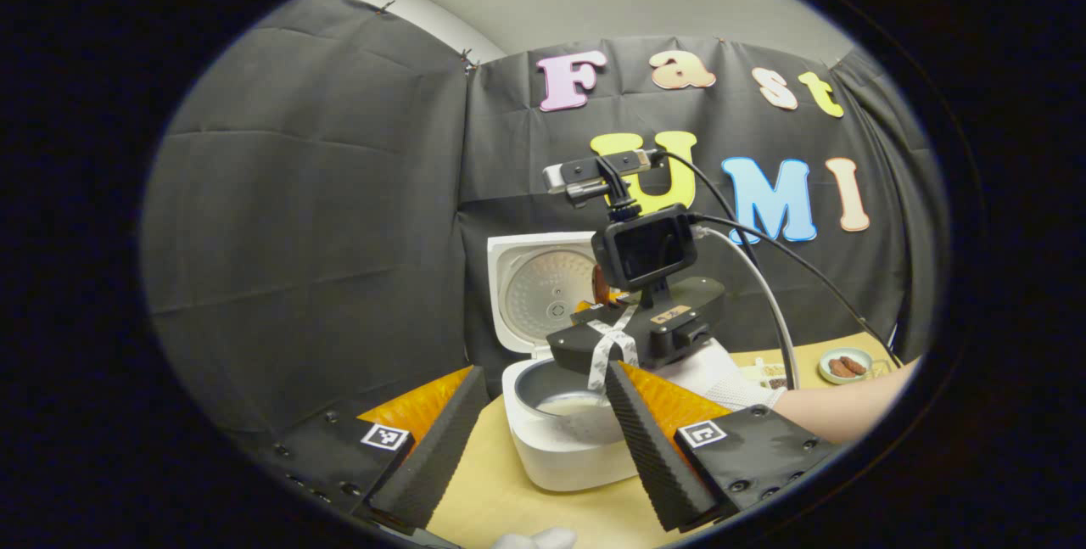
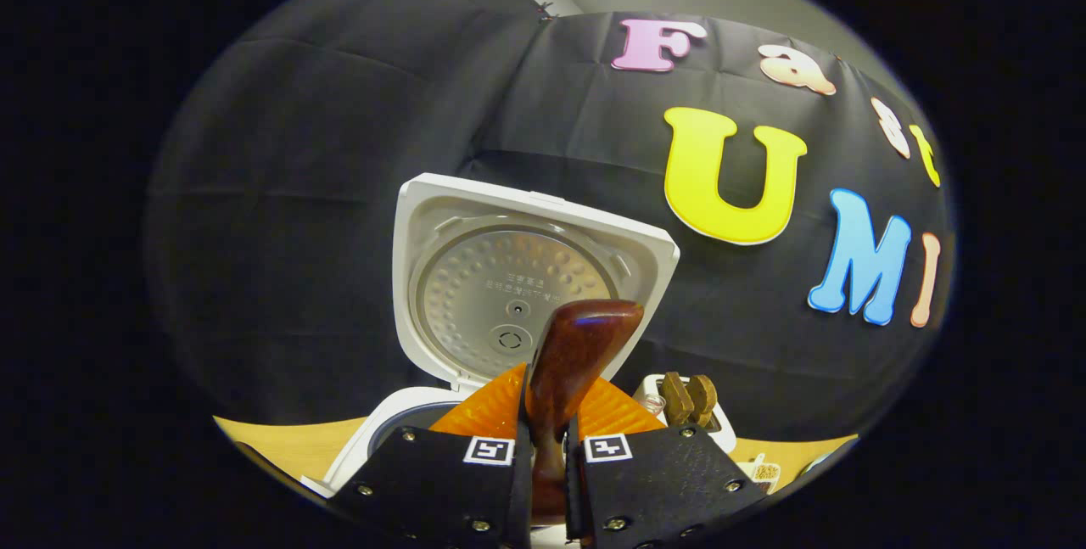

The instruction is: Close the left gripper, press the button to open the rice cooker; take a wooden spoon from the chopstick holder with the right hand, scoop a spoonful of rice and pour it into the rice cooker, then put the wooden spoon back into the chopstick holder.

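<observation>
Right gripper view: tool (image 2: 547, 481) clamps wooden spoon (image 2: 570, 362).

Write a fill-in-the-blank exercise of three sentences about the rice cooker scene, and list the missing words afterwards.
1. The lid of the rice cooker stands ____.
2. The right gripper has its jaws shut on a wooden ____.
3. The left gripper holds nothing; its jaws are ____.

Missing words: open; spoon; open.
</observation>
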